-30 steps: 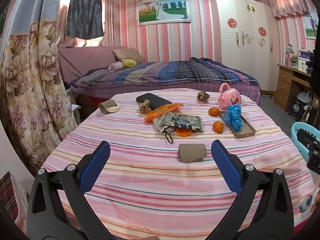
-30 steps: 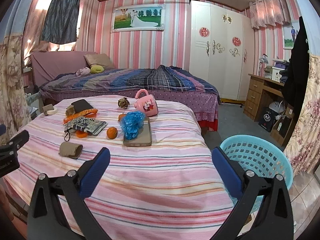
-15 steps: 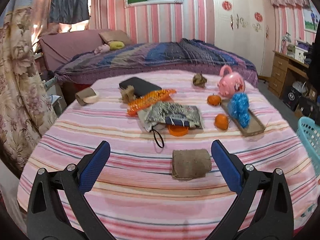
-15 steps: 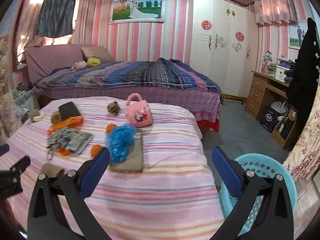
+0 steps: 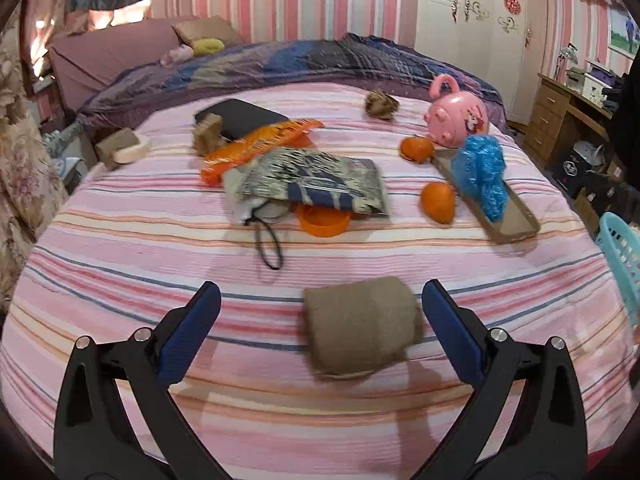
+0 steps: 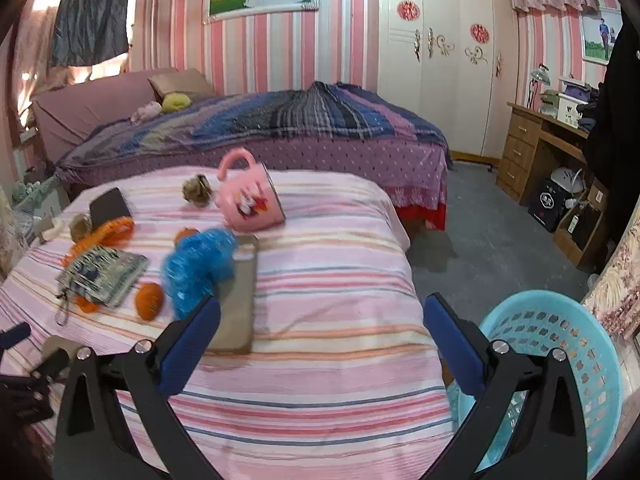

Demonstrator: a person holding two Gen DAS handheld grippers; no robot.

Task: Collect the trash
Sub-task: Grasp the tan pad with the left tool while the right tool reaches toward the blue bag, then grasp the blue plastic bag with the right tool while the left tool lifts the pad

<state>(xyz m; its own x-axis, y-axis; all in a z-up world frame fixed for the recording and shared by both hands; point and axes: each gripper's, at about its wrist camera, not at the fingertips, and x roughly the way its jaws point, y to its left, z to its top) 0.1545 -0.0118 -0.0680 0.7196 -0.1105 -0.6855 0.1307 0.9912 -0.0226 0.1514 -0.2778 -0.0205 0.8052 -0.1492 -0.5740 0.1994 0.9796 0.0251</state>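
Brown paper wad (image 5: 362, 330) lies on the striped table (image 5: 120, 248), between the two blue pads of the left hand-held gripper (image 5: 320, 312), nearer the right pad (image 5: 448, 328). Pads wide apart; neither touches the wad. Nothing held.

Right hand-held gripper (image 6: 320, 326) also wide open and empty, hovering over the near table edge. Blue basket (image 6: 560, 364) sits on the floor, just beyond and below its right pad.

Ahead of the left hand-held gripper, counted:
- oranges: 2, (image 5: 438, 202) and (image 5: 416, 148)
- patterned pouch (image 5: 316, 184): 1, cord trailing toward the gripper
- orange lid (image 5: 324, 222): 1, partly under the pouch
- orange wrapper (image 5: 260, 148): 1
- blue plastic wad (image 5: 482, 174): 1, resting on a flat brown tray (image 5: 512, 220), ahead-right
- pink cup (image 5: 456, 114): 1, tipped on its side, far right
- crumpled brown wads: 2 far ahead, (image 5: 382, 105) and (image 5: 208, 138)
- dark flat case (image 5: 240, 118): 1
- tape roll (image 5: 124, 148): 1, far left at the table edge

Versus a second ago: left hand-held gripper has closed in on the brown wad, which then lay well ahead of the pads and now sits between them. Opening unchanged. Right hand-held gripper has moved in over the table and turned toward the basket side; the basket shows larger now.
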